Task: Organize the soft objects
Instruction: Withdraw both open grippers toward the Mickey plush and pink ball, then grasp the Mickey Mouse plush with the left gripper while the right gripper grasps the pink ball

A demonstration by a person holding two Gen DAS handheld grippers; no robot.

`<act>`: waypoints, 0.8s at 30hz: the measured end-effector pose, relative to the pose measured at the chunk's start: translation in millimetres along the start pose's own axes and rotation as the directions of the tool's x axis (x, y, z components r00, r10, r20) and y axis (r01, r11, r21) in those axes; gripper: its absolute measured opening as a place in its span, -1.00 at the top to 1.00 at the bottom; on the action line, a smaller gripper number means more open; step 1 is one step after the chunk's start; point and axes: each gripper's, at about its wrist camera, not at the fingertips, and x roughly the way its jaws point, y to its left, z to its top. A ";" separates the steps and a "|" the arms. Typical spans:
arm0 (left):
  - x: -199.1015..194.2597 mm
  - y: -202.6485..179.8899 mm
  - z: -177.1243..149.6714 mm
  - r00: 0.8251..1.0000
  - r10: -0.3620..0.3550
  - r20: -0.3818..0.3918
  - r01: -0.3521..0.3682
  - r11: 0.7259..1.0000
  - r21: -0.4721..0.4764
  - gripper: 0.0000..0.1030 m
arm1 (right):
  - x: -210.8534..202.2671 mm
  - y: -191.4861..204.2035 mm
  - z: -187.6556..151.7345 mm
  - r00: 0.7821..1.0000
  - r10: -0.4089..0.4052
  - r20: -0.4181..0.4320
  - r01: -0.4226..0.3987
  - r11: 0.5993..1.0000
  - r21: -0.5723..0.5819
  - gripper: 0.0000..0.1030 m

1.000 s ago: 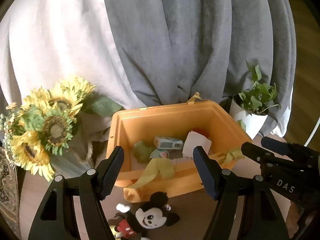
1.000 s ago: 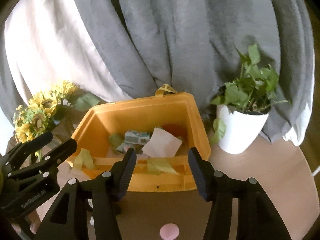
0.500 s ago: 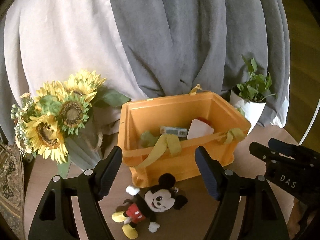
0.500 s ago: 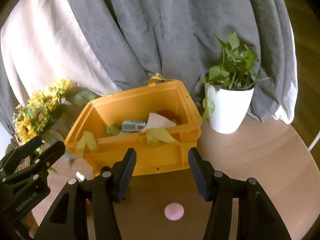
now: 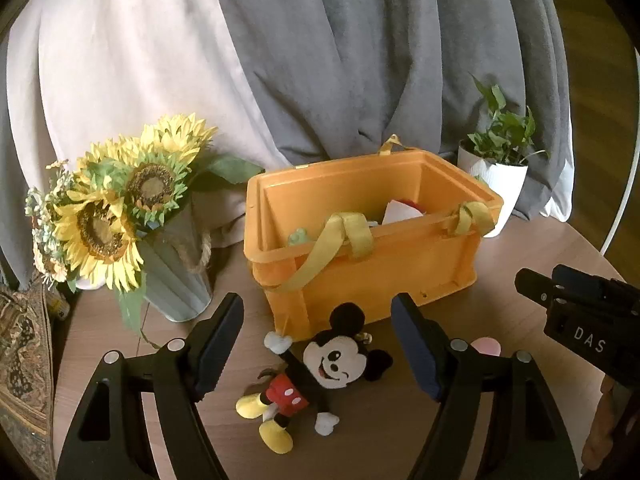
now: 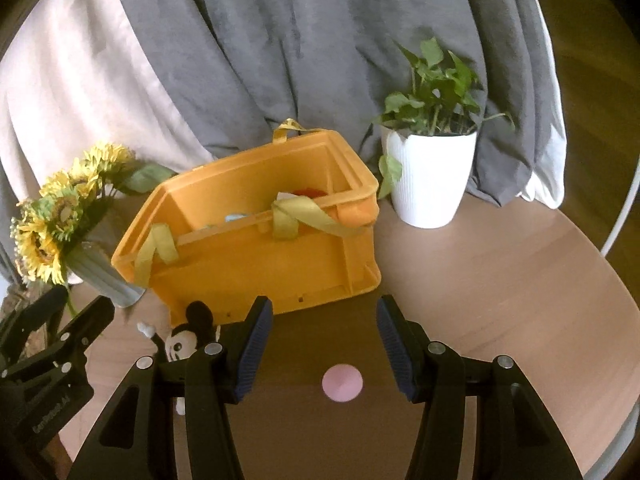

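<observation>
A Mickey Mouse plush (image 5: 320,376) lies on its back on the round wooden table, just in front of an orange plastic bin (image 5: 372,248). The bin has yellow strap handles and holds several small items, mostly hidden by its wall. My left gripper (image 5: 320,344) is open and empty, hovering above the plush with a finger on either side. My right gripper (image 6: 324,344) is open and empty, in front of the bin (image 6: 260,256) and above a pink round sticker (image 6: 342,383). The plush (image 6: 188,340) shows partly behind the right gripper's left finger.
A vase of artificial sunflowers (image 5: 120,216) stands left of the bin. A white pot with a green plant (image 6: 432,176) stands to its right. Grey and white drapes (image 5: 320,60) hang behind. The table edge (image 6: 616,312) curves at the right.
Both grippers have pulled back and up from the bin. The whole plush and the pink sticker have come into view. Both grippers stayed open.
</observation>
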 end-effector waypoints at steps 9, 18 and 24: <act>0.8 -0.1 -23.9 1.000 0.028 0.007 -0.028 0.998 0.049 -0.62 | -3.3 4.4 -26.0 1.000 -0.024 0.006 0.024 1.000 -0.006 -0.21; 9.9 0.2 -49.3 0.999 0.032 -0.004 -0.031 0.997 0.077 -0.66 | 0.3 11.9 -48.0 0.997 -0.068 0.022 0.070 0.994 -0.079 -0.22; 18.3 1.5 -62.4 0.999 0.043 -0.007 -0.043 0.994 0.100 -0.66 | 8.4 11.9 -57.8 0.997 -0.077 0.004 0.077 0.993 -0.084 -0.22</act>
